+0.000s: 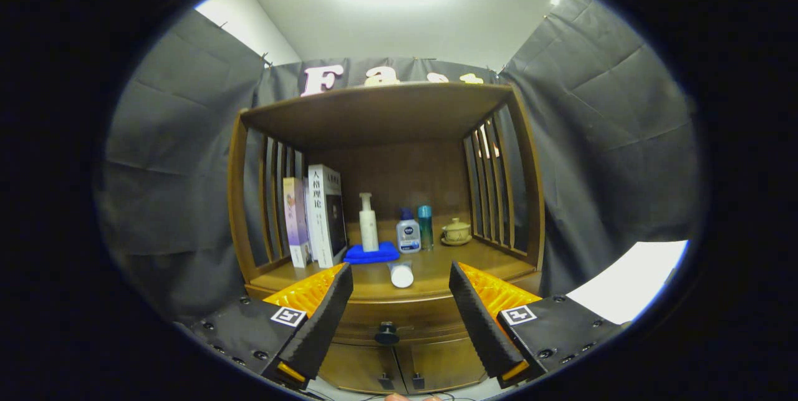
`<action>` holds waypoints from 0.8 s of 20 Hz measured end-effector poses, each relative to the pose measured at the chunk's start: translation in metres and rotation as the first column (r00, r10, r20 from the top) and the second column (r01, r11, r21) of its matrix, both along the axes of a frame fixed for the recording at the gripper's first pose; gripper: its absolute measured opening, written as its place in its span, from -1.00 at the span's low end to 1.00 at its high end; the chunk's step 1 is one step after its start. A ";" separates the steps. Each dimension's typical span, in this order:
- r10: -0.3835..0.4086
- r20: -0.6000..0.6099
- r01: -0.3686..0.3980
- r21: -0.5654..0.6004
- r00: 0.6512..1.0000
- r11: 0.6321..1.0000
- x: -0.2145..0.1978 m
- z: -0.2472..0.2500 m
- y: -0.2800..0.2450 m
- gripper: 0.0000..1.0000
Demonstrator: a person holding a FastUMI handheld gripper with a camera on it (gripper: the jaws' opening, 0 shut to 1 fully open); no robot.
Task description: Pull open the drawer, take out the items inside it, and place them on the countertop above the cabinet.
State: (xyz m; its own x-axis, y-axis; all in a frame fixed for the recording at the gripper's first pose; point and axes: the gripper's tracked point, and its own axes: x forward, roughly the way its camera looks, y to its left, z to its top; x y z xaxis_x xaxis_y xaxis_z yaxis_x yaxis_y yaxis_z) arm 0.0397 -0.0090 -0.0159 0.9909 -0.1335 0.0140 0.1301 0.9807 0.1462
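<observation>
A wooden cabinet (386,114) with an open shelf stands ahead of me. Its drawer (399,320) sits shut below the countertop (436,270), with a dark round knob (386,333) in the middle. My gripper (402,320) is open, its fingers spread wide on either side of the knob and a short way in front of it, holding nothing. A white tube (401,274) lies on the countertop near its front edge, just beyond the fingers.
On the countertop stand some books (315,217), a white pump bottle (368,223) on a blue cloth (371,254), a small white bottle (408,232), a teal bottle (425,226) and a lidded cup on a saucer (456,231). Two cabinet doors (399,367) lie under the drawer.
</observation>
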 end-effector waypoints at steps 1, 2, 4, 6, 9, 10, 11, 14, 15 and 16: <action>0.001 0.013 -0.001 0.007 1.000 1.000 -0.005 0.009 -0.003 0.95; -0.002 0.022 0.002 0.013 1.000 1.000 -0.011 0.017 -0.005 0.95; -0.001 0.046 -0.001 0.029 0.999 1.000 -0.022 0.032 -0.007 0.95; 0.014 0.063 -0.016 0.036 0.998 0.999 -0.031 0.043 -0.004 0.95; 0.039 0.071 -0.040 0.010 0.997 0.999 -0.040 0.054 0.000 0.95; 0.042 0.072 -0.042 -0.001 0.997 0.999 -0.043 0.056 0.000 0.95; 0.045 0.072 -0.045 -0.006 0.996 0.999 -0.045 0.059 0.000 0.95; 0.058 0.073 -0.058 0.004 0.996 0.998 -0.046 0.064 0.000 0.95; 0.059 0.073 -0.060 0.007 0.996 0.998 -0.046 0.064 -0.001 0.95; 0.060 0.071 -0.060 0.005 0.996 0.998 -0.046 0.064 -0.002 0.95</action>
